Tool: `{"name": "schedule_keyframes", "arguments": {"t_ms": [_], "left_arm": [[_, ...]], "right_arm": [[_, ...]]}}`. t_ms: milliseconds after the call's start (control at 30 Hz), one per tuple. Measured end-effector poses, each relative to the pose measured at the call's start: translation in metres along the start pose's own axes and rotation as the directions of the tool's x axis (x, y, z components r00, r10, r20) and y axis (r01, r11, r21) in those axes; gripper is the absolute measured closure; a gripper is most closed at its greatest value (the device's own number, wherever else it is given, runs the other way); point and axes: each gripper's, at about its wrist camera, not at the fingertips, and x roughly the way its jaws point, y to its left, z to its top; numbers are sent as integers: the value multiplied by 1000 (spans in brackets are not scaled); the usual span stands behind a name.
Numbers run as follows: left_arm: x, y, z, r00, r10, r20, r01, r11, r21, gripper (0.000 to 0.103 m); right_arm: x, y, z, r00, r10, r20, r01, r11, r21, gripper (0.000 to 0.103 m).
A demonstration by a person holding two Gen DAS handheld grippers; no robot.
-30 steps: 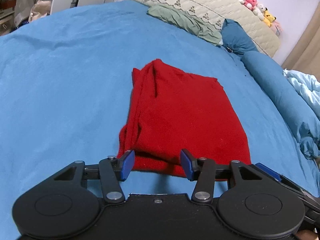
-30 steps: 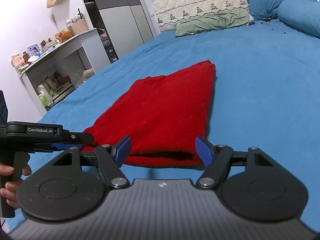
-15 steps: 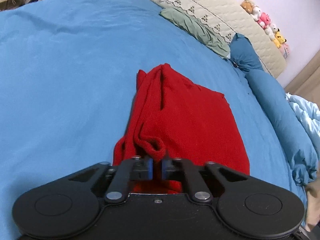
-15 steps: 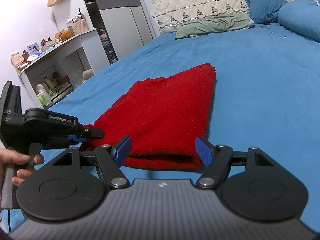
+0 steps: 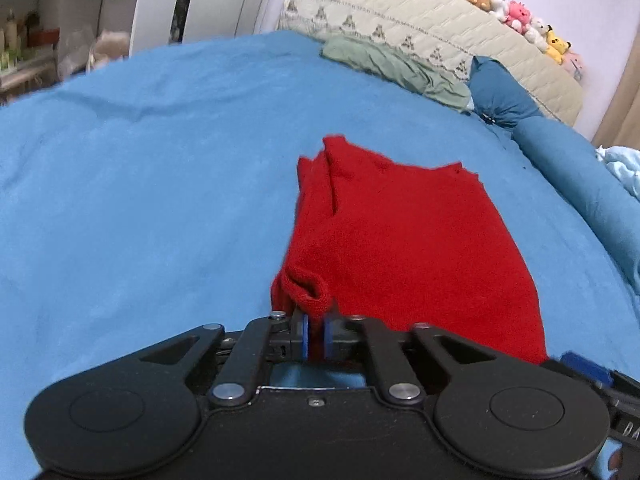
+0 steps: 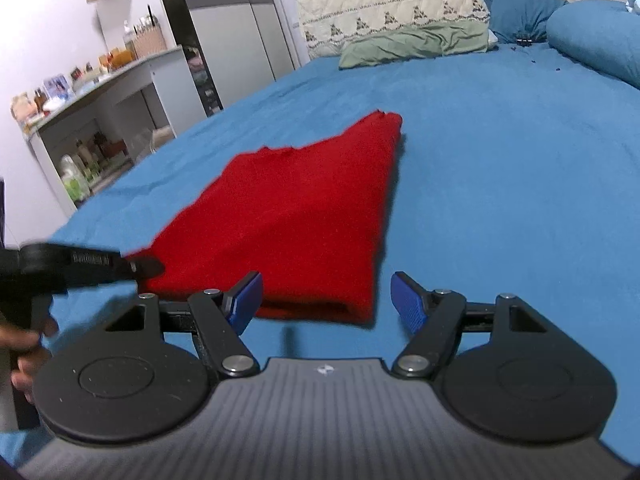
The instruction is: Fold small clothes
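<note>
A red knit garment (image 5: 404, 240) lies folded on the blue bed sheet (image 5: 140, 208). My left gripper (image 5: 316, 338) is shut on the garment's near left corner, which bunches up between the blue pads. In the right wrist view the same garment (image 6: 296, 216) lies ahead, and the left gripper (image 6: 150, 268) pinches its near left corner. My right gripper (image 6: 326, 300) is open, its jaws wide apart just in front of the garment's near right edge, holding nothing.
A green pillow (image 5: 396, 68), blue pillows (image 5: 504, 96) and a quilted headboard (image 5: 420, 28) with plush toys (image 5: 524, 28) are at the far end. A light blue blanket (image 5: 620, 168) lies at right. A wardrobe (image 6: 228, 36) and a cluttered shelf unit (image 6: 92, 128) stand left of the bed.
My left gripper closed on the garment's near left corner and has lifted it slightly. My right gripper stays open and has shifted a little nearer to the garment's near right edge.
</note>
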Motion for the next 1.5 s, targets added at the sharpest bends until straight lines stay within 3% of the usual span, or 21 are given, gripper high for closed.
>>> {"name": "schedule_keyframes", "arguments": {"t_ms": [33,67,133,333,500,633,667,767,867,1033,1100,1133,1167,1300,1500], "left_arm": [[-4,-2,0,1000,4,20,-5,1000,15,80],[-9,-5,0,998,23,50,-25,999,41,66],[-13,-7,1,995,52,84,-59,995,83,57],[6,11,6,996,79,33,-80,996,44,56],[10,16,16,998,57,32,-58,998,28,54],[24,7,47,1000,-18,0,18,998,63,18],[32,5,59,999,-41,-18,42,997,66,15],[60,6,84,990,-111,-89,113,993,22,15],[91,12,99,960,-195,-201,192,981,-35,16],[114,17,99,945,-188,-269,193,981,-9,21],[112,14,96,946,-188,-264,199,980,17,30],[112,12,95,941,-202,-271,214,977,16,47],[112,11,94,931,-232,-283,242,970,-3,59],[98,-6,98,949,-188,-252,209,976,58,76],[29,-51,97,959,-219,-180,247,957,151,79]], "right_arm": [[0,0,-2,1000,-8,-6,8,1000,-12,17],[-1,0,-4,1000,-14,-10,13,1000,-22,17],[-3,-3,-6,1000,-24,-8,24,999,-27,17],[2,-19,0,999,-42,14,41,997,68,17],[18,-29,9,999,-35,-3,35,991,133,17],[39,-33,46,998,48,-47,-40,987,158,13],[48,-34,58,994,72,-82,-57,983,177,6],[80,-47,91,971,150,-184,-96,957,273,6],[104,-59,111,957,179,-229,-98,940,327,6],[135,-64,112,928,214,-305,-113,941,318,9],[140,-67,104,929,212,-304,-109,941,321,15],[140,-68,102,933,214,-288,-115,938,326,20],[139,-68,100,935,229,-270,-131,933,335,35],[130,-63,103,943,230,-239,-150,939,311,63],[65,-51,127,958,228,-173,-186,955,229,66]]}}
